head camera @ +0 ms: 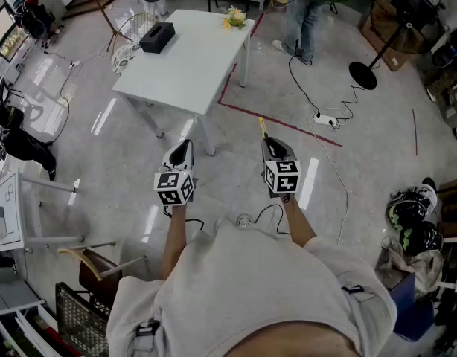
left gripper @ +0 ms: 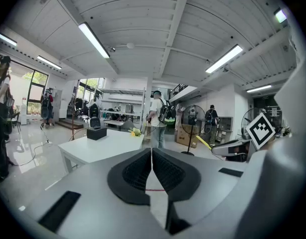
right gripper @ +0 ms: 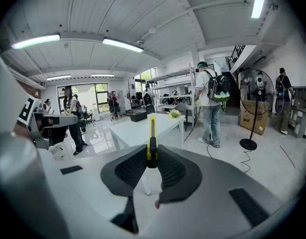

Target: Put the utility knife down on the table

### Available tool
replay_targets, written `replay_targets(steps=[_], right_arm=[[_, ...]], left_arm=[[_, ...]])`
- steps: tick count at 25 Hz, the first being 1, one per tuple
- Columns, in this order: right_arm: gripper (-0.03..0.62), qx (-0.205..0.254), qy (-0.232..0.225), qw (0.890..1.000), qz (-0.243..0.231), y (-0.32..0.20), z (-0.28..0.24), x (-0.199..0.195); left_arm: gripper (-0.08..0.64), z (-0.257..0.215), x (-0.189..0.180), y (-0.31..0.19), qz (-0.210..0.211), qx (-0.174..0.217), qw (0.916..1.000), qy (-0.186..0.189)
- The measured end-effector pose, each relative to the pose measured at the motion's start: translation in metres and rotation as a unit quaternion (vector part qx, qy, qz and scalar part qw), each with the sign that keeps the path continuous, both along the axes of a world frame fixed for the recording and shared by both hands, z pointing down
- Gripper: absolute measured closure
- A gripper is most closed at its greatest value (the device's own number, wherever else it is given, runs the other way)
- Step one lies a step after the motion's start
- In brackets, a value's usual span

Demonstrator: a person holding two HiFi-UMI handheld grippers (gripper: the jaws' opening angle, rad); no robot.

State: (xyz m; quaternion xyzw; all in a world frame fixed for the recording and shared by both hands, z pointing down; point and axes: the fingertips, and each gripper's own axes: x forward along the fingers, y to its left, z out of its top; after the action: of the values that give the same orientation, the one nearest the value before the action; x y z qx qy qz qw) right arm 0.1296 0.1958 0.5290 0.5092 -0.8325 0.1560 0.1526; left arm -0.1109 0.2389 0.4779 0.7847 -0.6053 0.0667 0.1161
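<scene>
The slim yellow utility knife (right gripper: 152,133) sits pinched between the right gripper's (right gripper: 152,159) black jaws, well short of the white rectangular table (head camera: 199,65) (left gripper (left gripper: 152,169) closed, empty), so I'd judge it mid-carry, needing a step forward before lowering it

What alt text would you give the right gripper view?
The right gripper is clamped on a yellow utility knife that points ahead toward a white table. Beyond the table's right end, a person with a backpack stands near a standing fan.
</scene>
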Motion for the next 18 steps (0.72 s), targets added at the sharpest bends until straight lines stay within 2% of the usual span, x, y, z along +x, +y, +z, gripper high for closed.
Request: replay_targets(steps=[18], right_arm=[[0.509,0.003,-0.004,1.000,-0.008,-0.013,-0.001,0.007]], left_arm=[[0.534,0.000,0.010,-0.016,0.001,0.000,1.0000,-0.006]])
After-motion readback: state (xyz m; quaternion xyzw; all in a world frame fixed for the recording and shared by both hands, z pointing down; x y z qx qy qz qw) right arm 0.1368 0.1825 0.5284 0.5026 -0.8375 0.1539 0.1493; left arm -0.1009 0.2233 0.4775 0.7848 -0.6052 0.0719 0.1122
